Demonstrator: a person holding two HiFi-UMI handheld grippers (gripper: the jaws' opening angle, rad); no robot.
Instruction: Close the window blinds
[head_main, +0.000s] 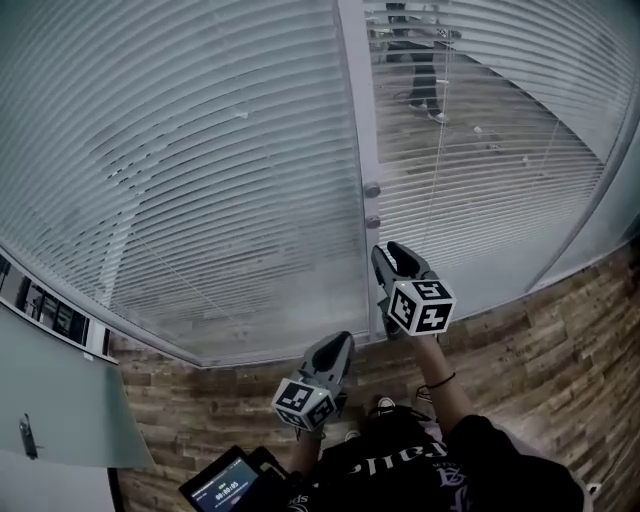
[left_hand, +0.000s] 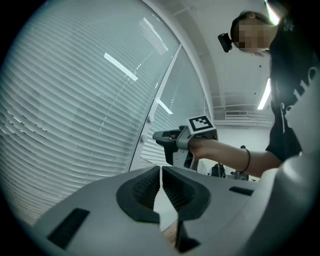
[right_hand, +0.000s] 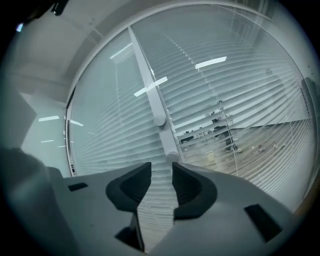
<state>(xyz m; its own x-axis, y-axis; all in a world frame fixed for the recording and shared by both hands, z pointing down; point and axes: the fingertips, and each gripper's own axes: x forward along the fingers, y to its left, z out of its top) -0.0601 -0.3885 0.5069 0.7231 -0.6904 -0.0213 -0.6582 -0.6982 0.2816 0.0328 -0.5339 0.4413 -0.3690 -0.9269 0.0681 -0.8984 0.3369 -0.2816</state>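
Blinds (head_main: 300, 150) ahead at 12 o'clock, judged about half done: left panel (head_main: 190, 180) at 10 o'clock flat and opaque, right panel (head_main: 490, 180) at 1 o'clock open enough to see through. Just below the two knobs (head_main: 372, 221) on the frame (head_main: 355, 100), right gripper (head_main: 396, 250) with jaws apart and empty. Low at 6 o'clock, left gripper (head_main: 340, 346) with jaws together on nothing.

Head view steeply down; L+R gripper views face blinds (head_main: 200, 180) close; all 3 share frame post (head_main: 358, 120).

Dim, cool; glare on blinds (right_hand: 235, 100) (fisheye).
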